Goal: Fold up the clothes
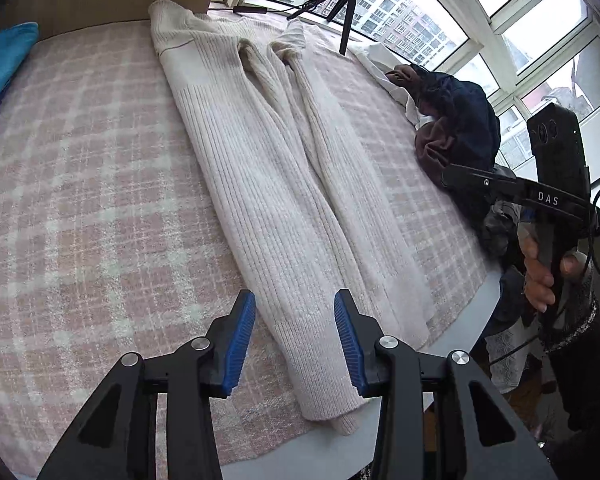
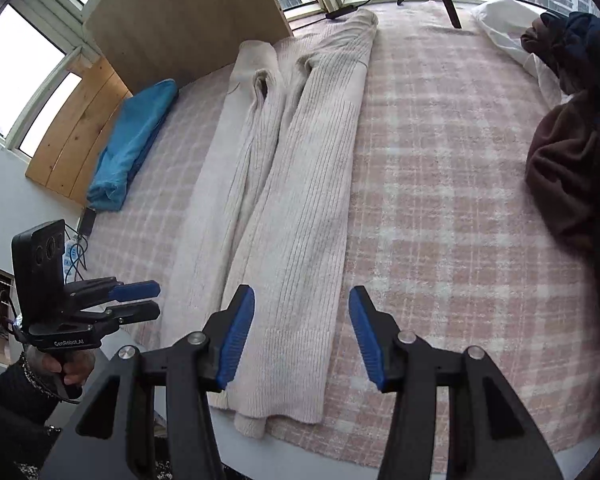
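Nearest the lens, the left gripper [image 1: 295,344] hangs over the near hem of the cream ribbed sweater [image 1: 268,184], its blue pads [image 1: 240,344] spread wide and clear of the knit. The right gripper [image 2: 302,338] does the same on its side, fingers parted wide, nothing between them, poised above the hem end near the bed's front edge. From the left wrist view the right gripper also shows off to the side, gripped by a hand [image 1: 540,268] (a dark sleeve below it). The sweater lies lengthwise down the pink checked blanket [image 1: 80,200], its sides folded inward into a long narrow strip, sleeves laid along the middle, collar end far away by the window. Beyond, to one side, a folded blue cloth [image 2: 134,140] rests against a wooden board [image 2: 188,12]. On the other side sits a heap of dark clothes [image 1: 456,120], touching something white. Farthest off, a tripod [image 1: 346,12] stands at the window sill.
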`<state>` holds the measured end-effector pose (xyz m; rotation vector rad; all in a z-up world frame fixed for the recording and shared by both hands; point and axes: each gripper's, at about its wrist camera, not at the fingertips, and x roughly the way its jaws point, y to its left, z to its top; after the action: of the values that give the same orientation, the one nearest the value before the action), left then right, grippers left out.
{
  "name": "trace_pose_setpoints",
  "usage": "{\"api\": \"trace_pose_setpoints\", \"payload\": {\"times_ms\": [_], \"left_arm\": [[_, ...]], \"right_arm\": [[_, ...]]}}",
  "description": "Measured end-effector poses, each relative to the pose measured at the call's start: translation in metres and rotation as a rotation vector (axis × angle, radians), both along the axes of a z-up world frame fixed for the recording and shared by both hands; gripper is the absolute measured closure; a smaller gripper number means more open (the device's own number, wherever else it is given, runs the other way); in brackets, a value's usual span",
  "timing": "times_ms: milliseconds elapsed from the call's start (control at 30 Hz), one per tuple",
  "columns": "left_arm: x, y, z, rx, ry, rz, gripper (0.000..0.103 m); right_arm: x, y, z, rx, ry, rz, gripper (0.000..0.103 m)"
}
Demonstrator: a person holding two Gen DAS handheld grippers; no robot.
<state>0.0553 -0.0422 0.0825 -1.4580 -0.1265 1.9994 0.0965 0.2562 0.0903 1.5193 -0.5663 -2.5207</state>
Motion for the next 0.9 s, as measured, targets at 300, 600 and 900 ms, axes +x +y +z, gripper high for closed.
{"api": "trace_pose_setpoints", "payload": {"times_ms": [300, 600, 900], "left_arm": [[-0.170, 0.088, 0.022, 0.037, 0.148, 0.020, 0.062], [-0.275, 0.146, -0.029, -0.105, 0.128, 0.028, 0.050], [-0.249, 0.105, -0.022, -0.006, 0.181, 0.144, 0.100]], "right_arm": [[-0.089, 0.053, 0.001, -0.083, 0.132, -0.171, 0.057], [-0.139, 0.079, -0.023, -0.050, 0.158, -0.174, 0.067], [-0.245, 0.100, -0.039, -0.065, 0.163, -0.181, 0.067]]}}
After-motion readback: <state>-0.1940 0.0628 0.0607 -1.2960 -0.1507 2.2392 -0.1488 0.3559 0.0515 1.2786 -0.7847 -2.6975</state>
